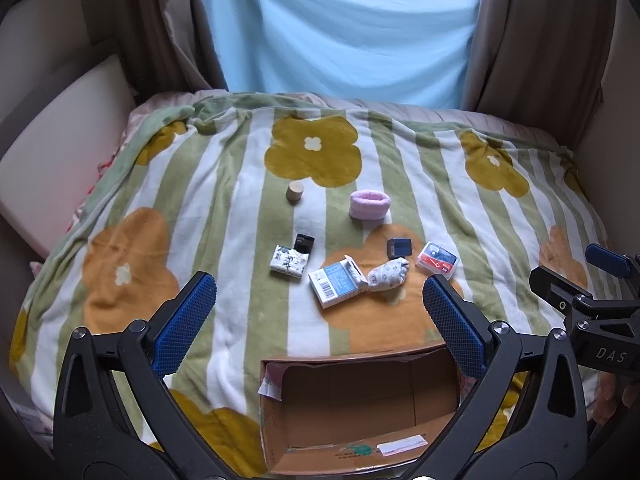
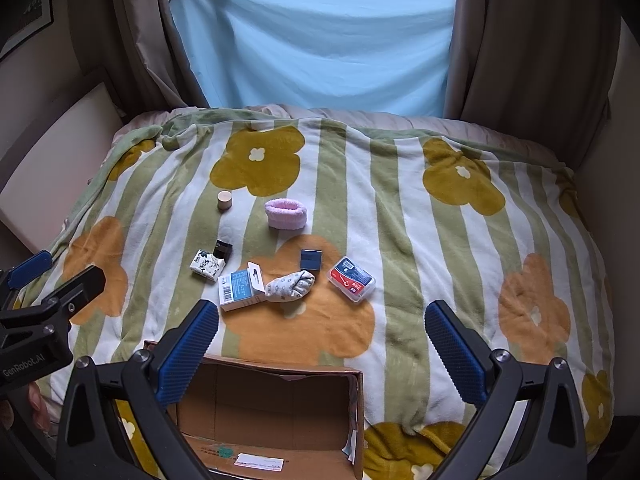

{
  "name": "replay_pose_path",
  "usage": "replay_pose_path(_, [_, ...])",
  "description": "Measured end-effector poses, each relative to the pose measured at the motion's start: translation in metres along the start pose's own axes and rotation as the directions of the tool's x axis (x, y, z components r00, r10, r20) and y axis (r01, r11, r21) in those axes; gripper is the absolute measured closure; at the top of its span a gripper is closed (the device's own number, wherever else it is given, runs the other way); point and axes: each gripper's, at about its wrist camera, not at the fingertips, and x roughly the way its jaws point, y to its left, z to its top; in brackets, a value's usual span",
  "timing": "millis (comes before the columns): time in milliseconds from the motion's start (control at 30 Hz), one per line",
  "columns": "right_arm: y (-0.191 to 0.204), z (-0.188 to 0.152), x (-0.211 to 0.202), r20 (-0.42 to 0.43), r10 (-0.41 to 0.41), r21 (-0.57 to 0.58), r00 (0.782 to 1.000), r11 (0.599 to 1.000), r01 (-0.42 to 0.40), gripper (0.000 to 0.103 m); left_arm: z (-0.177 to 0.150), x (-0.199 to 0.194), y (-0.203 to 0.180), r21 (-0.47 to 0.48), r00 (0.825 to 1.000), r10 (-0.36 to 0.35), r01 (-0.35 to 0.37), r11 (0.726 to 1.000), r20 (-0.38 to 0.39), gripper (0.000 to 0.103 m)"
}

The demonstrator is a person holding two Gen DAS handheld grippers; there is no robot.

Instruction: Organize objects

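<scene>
Small objects lie on a flowered blanket (image 1: 224,208): a blue-white carton (image 1: 338,282), a rolled patterned sock (image 1: 389,274), a red-blue plastic case (image 1: 437,261), a dark blue square box (image 1: 399,247), a tissue pack (image 1: 289,261), a black box (image 1: 304,243), a pink fuzzy band (image 1: 369,204) and a wooden cylinder (image 1: 295,192). An open, empty cardboard box (image 1: 360,404) sits at the near edge. My left gripper (image 1: 320,320) is open above the box. My right gripper (image 2: 322,344) is open and empty above the box (image 2: 276,408); the sock (image 2: 291,286) and the carton (image 2: 240,286) lie beyond it.
A light blue sheet (image 1: 344,28) hangs between brown curtains (image 1: 532,40) behind the bed. A cream padded panel (image 1: 60,152) stands at the left. The blanket drops off at the left and right edges.
</scene>
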Motion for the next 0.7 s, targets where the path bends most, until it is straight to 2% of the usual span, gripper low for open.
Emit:
replay_pose_path(300, [0.0046,0.001,-0.003,0.006,0.006,0.002,1.0,1.0,-0.006,0.001,0.0025,0.0005,-0.0005,-0.077,0.998,0.066,-0.066,0.995,-0.004,0.0])
replay_pose_path(467, [0.0083,0.0011,-0.0044,0.011,0.015,0.004,1.0,1.0,-0.015,0.001,0.0045,0.0008,-0.0004,-0.085,0.998,0.07,-0.07,0.994,-0.003,0.0])
replay_pose_path(700, [0.0099,0.0006,-0.0055,0.016,0.01,0.021,1.0,1.0,-0.01,0.001,0.0102,0.0019,0.0009,-0.148,0.993,0.119,-0.118,0.982,-0.005,0.0])
